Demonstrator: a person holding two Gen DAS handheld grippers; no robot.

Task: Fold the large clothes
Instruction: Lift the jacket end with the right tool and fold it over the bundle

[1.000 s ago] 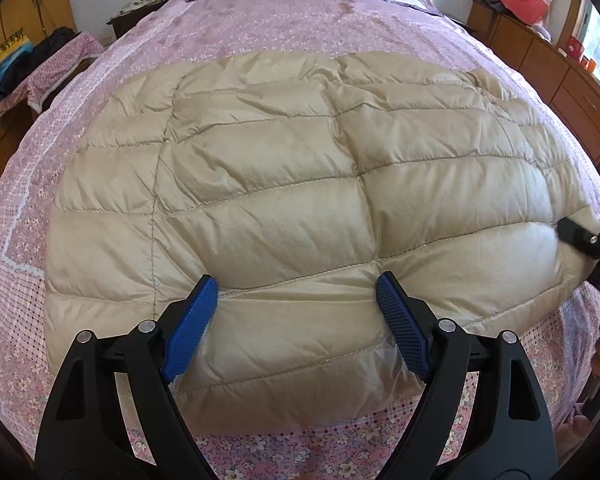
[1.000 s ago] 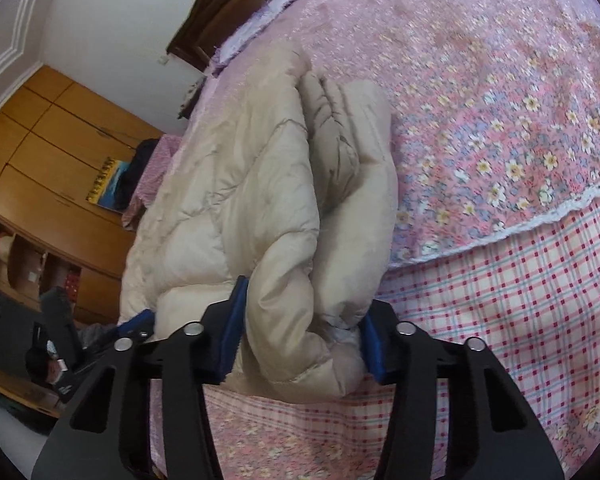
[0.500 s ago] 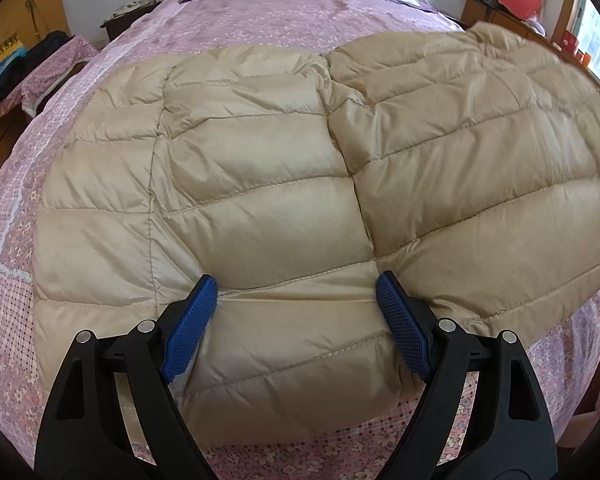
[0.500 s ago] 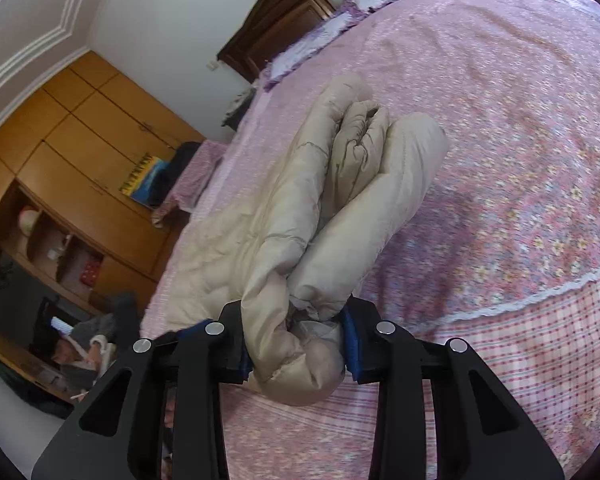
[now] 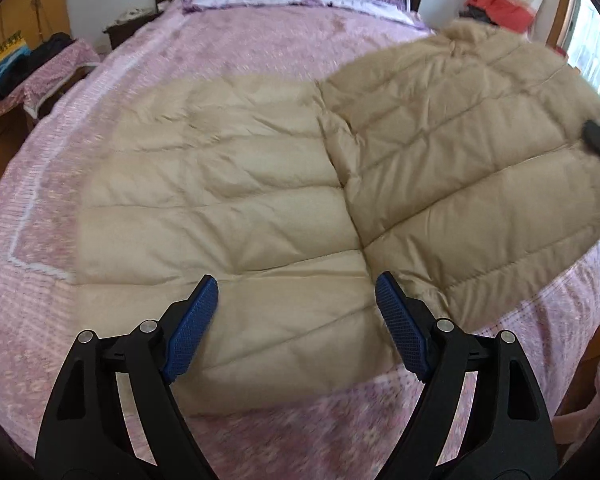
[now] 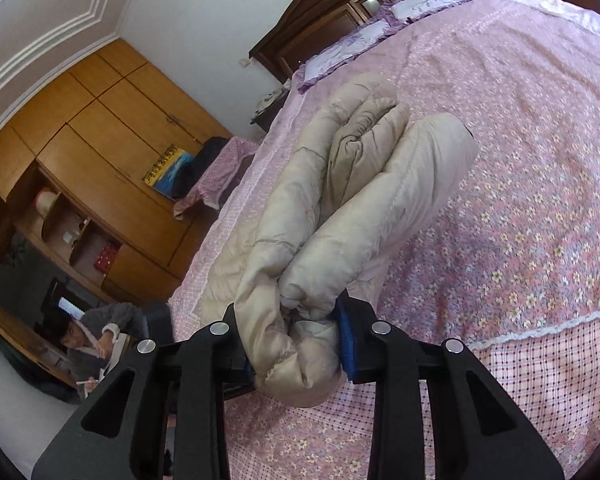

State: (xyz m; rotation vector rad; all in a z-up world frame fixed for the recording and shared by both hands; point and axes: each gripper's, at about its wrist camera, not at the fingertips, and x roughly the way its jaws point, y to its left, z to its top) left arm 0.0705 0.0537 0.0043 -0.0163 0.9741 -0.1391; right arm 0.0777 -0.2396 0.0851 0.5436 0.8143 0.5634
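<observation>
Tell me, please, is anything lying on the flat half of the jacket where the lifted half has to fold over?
Nothing visible does. The right gripper is closing on the jacket edge, and the flat half below is bare. The open left gripper hovers above its near edge.

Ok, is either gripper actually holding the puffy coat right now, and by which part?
Right gripper is closing on the beige down coat, clamping its bunched edge and lifting that side. Left gripper is open, holding nothing.
</observation>
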